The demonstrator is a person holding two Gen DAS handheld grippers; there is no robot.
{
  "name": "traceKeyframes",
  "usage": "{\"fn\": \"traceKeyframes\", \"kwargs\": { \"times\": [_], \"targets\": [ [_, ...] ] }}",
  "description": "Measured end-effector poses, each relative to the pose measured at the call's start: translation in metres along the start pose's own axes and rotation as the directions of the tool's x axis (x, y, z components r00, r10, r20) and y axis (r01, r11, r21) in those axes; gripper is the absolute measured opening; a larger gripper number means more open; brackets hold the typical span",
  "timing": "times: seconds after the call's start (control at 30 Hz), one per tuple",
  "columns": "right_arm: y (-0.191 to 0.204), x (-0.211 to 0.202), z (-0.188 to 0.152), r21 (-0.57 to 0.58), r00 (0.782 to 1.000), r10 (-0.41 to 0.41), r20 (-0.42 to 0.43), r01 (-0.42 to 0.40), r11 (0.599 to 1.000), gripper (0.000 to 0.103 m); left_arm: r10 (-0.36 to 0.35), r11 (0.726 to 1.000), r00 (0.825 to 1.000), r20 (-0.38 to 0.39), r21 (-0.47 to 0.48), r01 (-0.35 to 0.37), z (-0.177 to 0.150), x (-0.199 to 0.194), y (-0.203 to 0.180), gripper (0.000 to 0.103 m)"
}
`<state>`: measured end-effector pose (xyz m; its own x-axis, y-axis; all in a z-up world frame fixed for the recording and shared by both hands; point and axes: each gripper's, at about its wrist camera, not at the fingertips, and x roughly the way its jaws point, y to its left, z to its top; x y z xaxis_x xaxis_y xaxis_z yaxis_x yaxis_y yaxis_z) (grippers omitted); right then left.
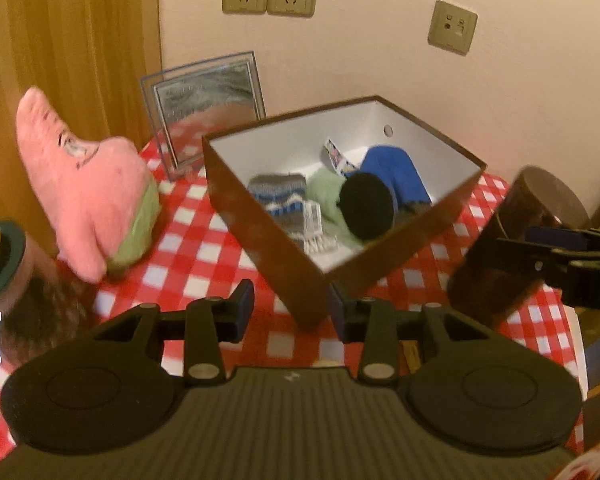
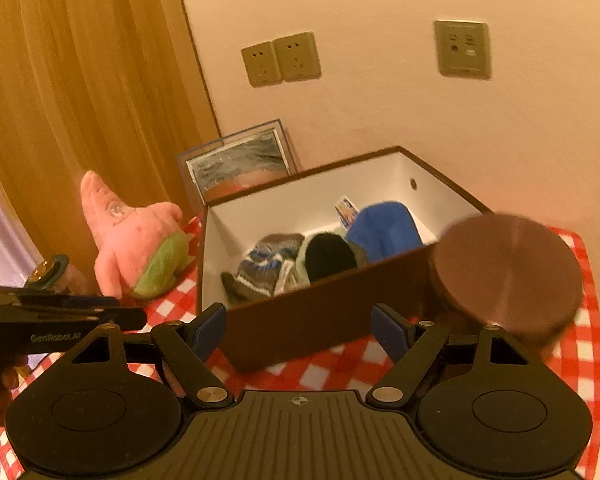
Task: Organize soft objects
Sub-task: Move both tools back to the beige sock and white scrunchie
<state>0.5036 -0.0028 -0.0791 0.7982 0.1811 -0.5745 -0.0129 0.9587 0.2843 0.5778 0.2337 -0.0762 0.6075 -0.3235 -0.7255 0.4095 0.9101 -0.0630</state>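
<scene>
Left wrist view: the left gripper (image 1: 290,312) has its fingers parted and empty, set on either side of the near corner of the brown cardboard box with a white interior (image 1: 260,216), touching nothing that can be confirmed. The right gripper (image 2: 300,330) likewise stands wide open with nothing held, just in front of the box's near wall. Inside the box lie a grey-and-blue knitted item (image 1: 284,200), a pale green cloth (image 1: 326,196), a black round soft piece (image 1: 366,206) and a blue fabric item (image 1: 394,172). The pink star-shaped plush toy with green shorts (image 1: 88,196) remains outside, at the left on the red-and-white checked tabletop (image 1: 196,256), and is judged the outstanding item. Risks: either gripper could catch the box corner and shove or tip it; a reach to the plush could knock the glass picture frame (image 1: 208,108) leaning at the far wall, or the dark-lidded jar (image 1: 4,256) at the near left edge. A brown cylindrical container (image 2: 508,280) stands close beside the box on the right, crowding the right gripper's path. Both frames are blurred, so fine clearances cannot be judged.
</scene>
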Motion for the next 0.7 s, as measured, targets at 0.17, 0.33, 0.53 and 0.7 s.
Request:
{"fn": "traceKeyframes", "kwargs": {
  "times": [0.17, 0.33, 0.53, 0.7],
  "targets": [
    [-0.005, -0.016, -0.021, 0.021, 0.999, -0.015, -0.033, 0.015, 1.0, 0.079, -0.006, 1.0, 0.999, -0.038, -0.006, 0.006, -0.024, -0.01, -0.009, 0.037],
    [-0.01, -0.027, -0.043, 0.029, 0.997, -0.029, -0.074, 0.031, 0.999, 0.079, 0.0, 1.0, 0.997, -0.071, -0.006, -0.001, -0.045, -0.016, -0.019, 0.037],
    [-0.012, -0.034, -0.067, 0.03, 0.992, -0.027, -0.127, 0.032, 0.999, 0.079, -0.016, 1.0, 0.994, -0.111, -0.016, 0.015, -0.064, -0.018, -0.031, 0.037],
    [-0.012, -0.036, -0.085, 0.037, 0.984, -0.022, -0.177, 0.029, 0.999, 0.079, -0.016, 1.0, 0.989, -0.146, -0.007, 0.015, -0.081, -0.019, -0.039, 0.037]
  ]
}}
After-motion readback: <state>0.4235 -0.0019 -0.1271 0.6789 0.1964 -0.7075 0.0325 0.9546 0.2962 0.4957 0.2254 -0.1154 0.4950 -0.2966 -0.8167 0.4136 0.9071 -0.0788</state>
